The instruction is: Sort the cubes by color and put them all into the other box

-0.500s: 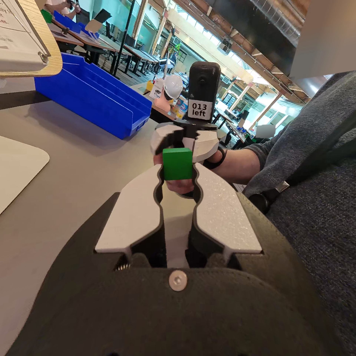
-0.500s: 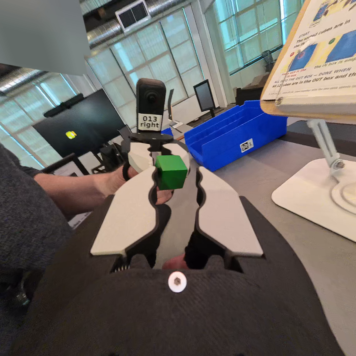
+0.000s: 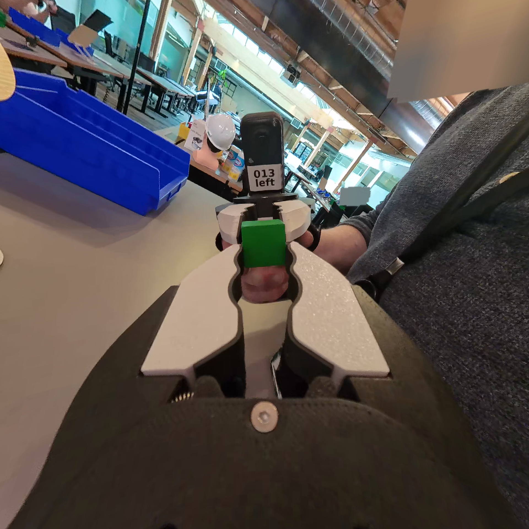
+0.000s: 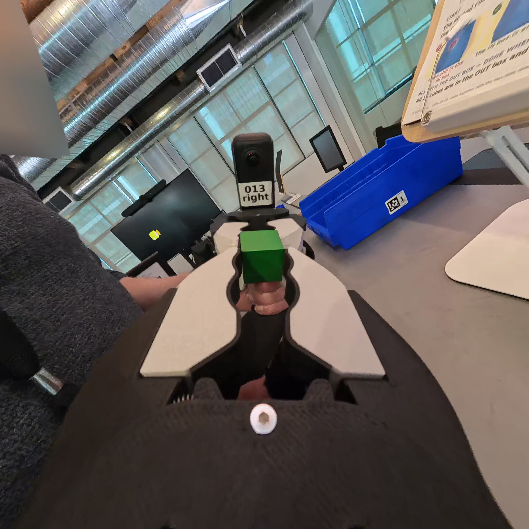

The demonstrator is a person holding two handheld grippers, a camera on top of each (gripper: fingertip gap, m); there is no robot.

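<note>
1. My left gripper [image 3: 263, 252] is clamped on the small glossy green cube [image 3: 262, 244], pads pressing both its side faces, up in the air.
2. My right gripper [image 4: 262, 259] faces it head-on and is closed on the same cube [image 4: 262, 256], so both hold it at once.
3. The open blue plastic bin [image 4: 380, 197] sits ahead and to the right of my right gripper, on the grey table [image 4: 400, 286].
4. Risk: if both release together, the cube drops and rolls away.
5. Risk: pulling apart while both grip could twist the cube loose.

Tall windows [image 4: 257, 114], silver ducts [image 4: 114, 43], timber beams [image 3: 257, 34], long desks [image 3: 148, 77]
</note>
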